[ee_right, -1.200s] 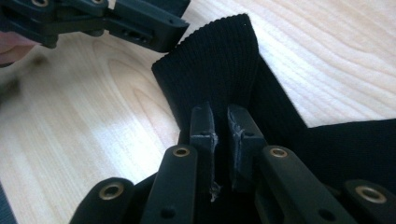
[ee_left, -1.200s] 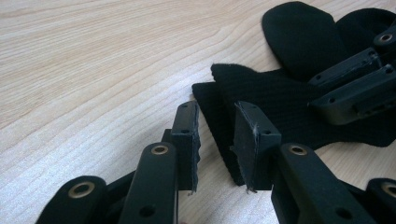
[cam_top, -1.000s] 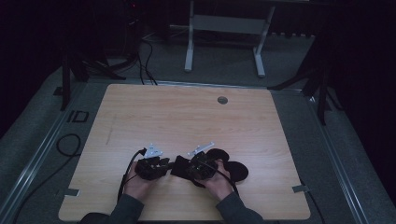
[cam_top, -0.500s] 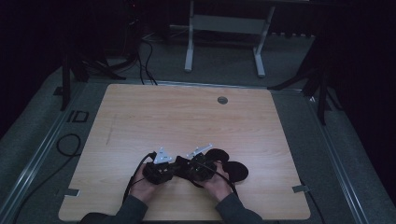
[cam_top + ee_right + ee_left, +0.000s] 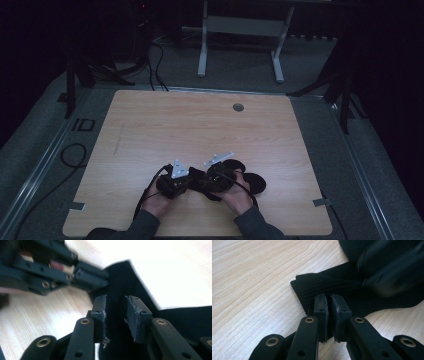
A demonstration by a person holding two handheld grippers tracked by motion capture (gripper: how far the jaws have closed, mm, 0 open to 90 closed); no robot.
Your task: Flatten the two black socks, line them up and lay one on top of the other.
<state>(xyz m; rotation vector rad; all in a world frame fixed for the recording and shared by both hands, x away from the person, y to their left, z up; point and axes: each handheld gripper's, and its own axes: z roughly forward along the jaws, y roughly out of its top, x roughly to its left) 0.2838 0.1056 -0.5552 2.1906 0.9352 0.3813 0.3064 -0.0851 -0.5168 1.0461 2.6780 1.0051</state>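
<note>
The black ribbed sock [image 5: 332,287] lies flat at the near edge of the worktop [image 5: 200,130], just in front of the person, its cuff end toward the left hand-held gripper [image 5: 329,312]. That gripper is clenched on the sock's folded cuff edge, pads nearly meeting with only thin fabric between them. The right hand-held gripper [image 5: 115,315] stands part-way apart, straddling a raised strip of the same sock without pinching it yet. To do this step well, I judge the left should hold its pinch steady as an anchor while the right closes squarely on the fabric, taking a full layer and not a stray thread, and neither should drag the cloth across the wood. Counted: two hand-held grippers, and dark fabric at the right hand in the high view that may be one sock or two; I cannot tell.
</note>
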